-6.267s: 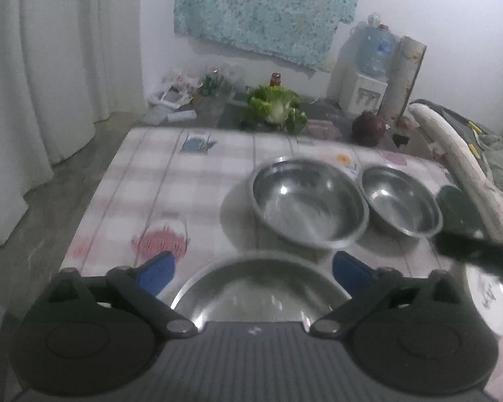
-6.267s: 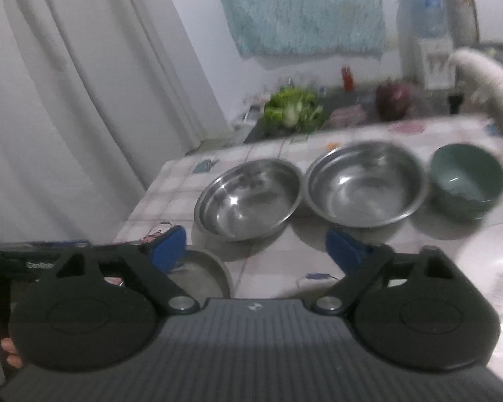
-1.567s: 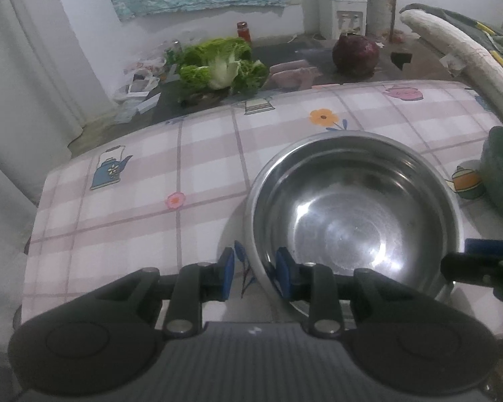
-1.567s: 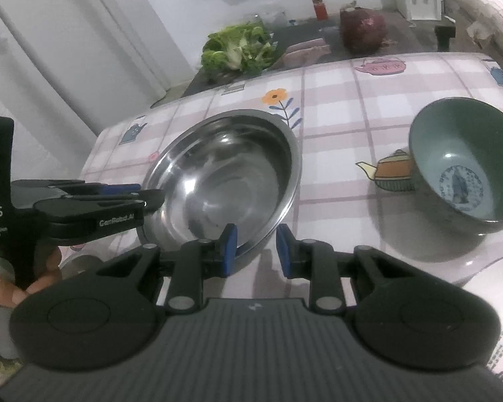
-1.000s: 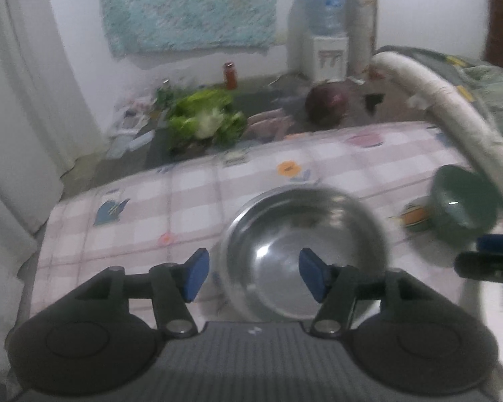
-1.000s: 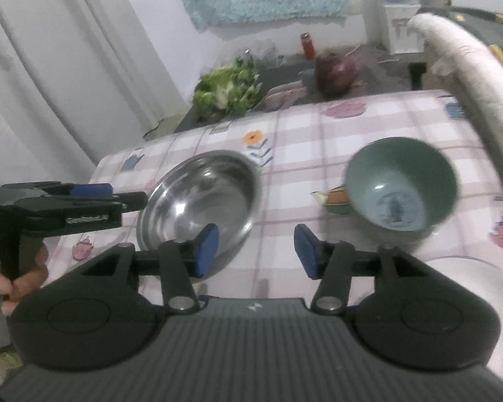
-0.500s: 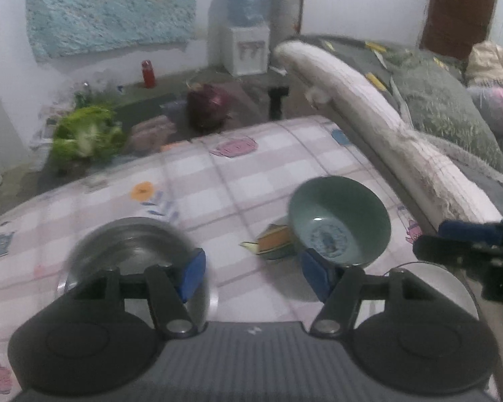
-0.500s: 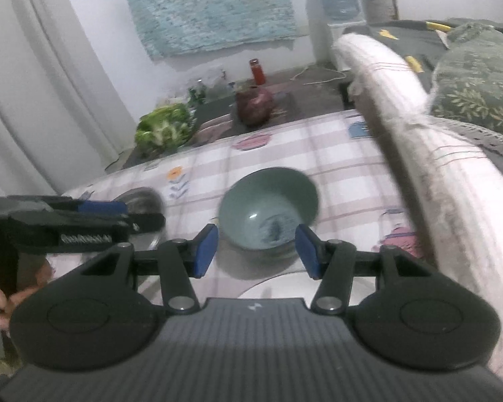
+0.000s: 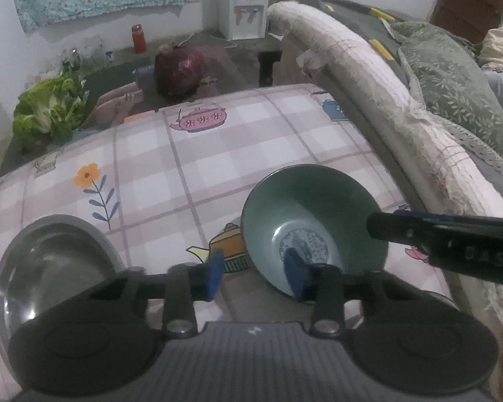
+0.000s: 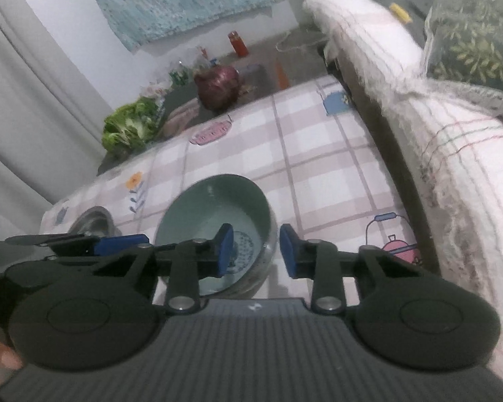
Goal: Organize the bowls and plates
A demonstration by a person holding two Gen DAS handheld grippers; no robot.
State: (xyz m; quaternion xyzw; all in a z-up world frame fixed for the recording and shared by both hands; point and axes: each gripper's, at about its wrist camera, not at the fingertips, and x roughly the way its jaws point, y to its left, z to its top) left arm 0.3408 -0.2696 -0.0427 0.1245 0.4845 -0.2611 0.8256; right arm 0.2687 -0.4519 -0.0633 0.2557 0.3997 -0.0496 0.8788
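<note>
A green bowl [image 9: 318, 207] with a blue patterned bottom stands on the checked tablecloth [image 9: 238, 154]. My left gripper [image 9: 255, 275] straddles its left rim, one pad outside and one inside. Its jaws are closing, with a gap still showing at the wall. My right gripper [image 10: 256, 251] straddles the right rim of the green bowl [image 10: 214, 201] the same way. Its jaws are closing too, and the pads are not pressing. The right gripper's black fingers [image 9: 436, 231] reach in from the right in the left wrist view. A steel bowl [image 9: 50, 268] sits at the left.
A rolled white blanket [image 9: 385, 100] lies along the table's right edge, close to the bowl. Beyond the far edge are a leafy cabbage [image 9: 47, 110], a purple cabbage [image 9: 179, 70] and a red bottle [image 9: 138, 38]. The steel bowl [image 10: 94, 219] shows behind the left gripper [image 10: 84, 244].
Both grippers have swung right from the steel bowl to the green bowl and dropped lower. Both pairs of jaws have narrowed, each over a side of the rim.
</note>
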